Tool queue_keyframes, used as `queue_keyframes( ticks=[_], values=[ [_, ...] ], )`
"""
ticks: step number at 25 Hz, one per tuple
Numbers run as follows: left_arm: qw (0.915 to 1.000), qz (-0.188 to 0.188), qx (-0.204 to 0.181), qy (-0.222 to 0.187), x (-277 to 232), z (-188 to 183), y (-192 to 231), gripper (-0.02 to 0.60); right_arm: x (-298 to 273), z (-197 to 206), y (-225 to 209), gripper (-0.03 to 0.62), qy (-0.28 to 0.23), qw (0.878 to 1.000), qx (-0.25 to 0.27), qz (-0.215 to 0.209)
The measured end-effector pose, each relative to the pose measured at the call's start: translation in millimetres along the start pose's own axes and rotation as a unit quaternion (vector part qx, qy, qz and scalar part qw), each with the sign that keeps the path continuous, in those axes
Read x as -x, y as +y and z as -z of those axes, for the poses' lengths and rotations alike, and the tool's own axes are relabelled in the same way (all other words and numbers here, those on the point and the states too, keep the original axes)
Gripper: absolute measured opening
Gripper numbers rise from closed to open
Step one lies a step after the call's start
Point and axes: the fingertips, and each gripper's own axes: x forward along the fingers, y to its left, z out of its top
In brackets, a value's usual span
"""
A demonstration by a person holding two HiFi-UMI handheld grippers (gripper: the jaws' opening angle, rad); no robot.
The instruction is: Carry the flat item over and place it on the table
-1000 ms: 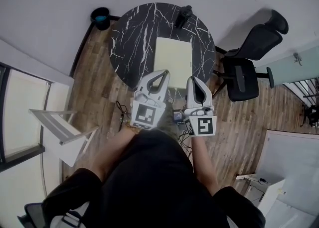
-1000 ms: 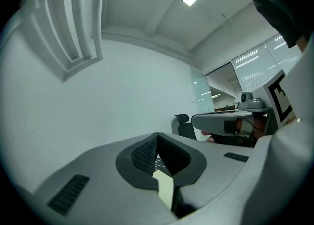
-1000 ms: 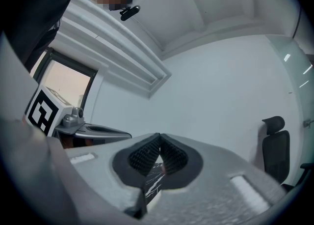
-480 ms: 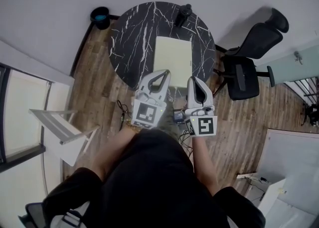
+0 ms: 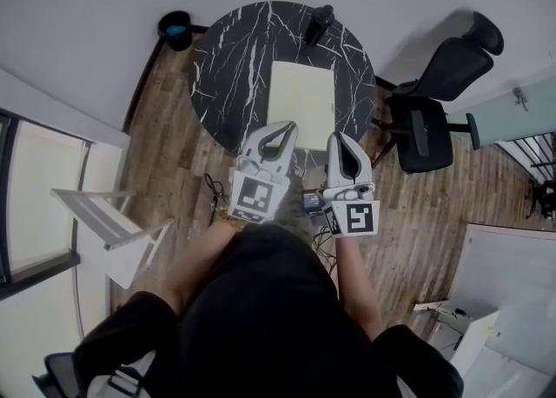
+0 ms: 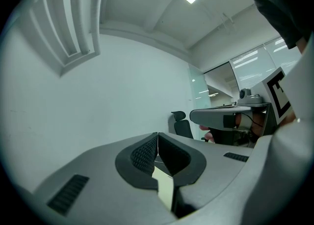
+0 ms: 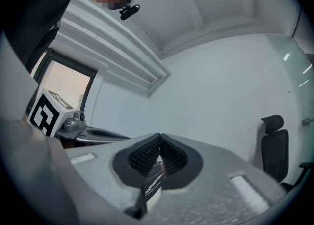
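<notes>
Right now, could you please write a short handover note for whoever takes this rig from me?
Left gripper: shut, empty, over the near edge of the flat item.
Right gripper: shut, empty, at the near edge of the round table.
The flat item lies on the round table.
Done: placing, it seems.
Left: probably only drawing both grippers away.

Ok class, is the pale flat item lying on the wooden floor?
No, the pale flat item lies on the round black marbled table.
</notes>
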Motion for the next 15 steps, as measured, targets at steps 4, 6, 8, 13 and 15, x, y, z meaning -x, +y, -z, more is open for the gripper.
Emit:
queue_keyframes(
  ticks=[4,6,8,13,15],
  values=[
    [1.0,-0.001,0.002,0.006,0,3,-1,0.009,2,0,0,-0.003,0.0,1.0,0.001,0.0],
    [0.9999,0.0,0.002,0.01,0,5,-2,0.009,2,1,0,-0.003,0.001,1.0,0.0,0.0],
    [0.9999,0.0,0.003,0.012,0,7,-2,0.009,3,1,0,-0.003,0.001,1.0,0.0,0.0],
    [0.9999,0.001,0.006,0.016,1,9,-3,0.009,4,2,0,-0.003,0.002,1.0,-0.003,0.0],
    [0.9998,0.001,0.008,0.019,1,11,-3,0.009,4,3,0,-0.003,0.004,1.0,-0.004,0.0]
  ],
)
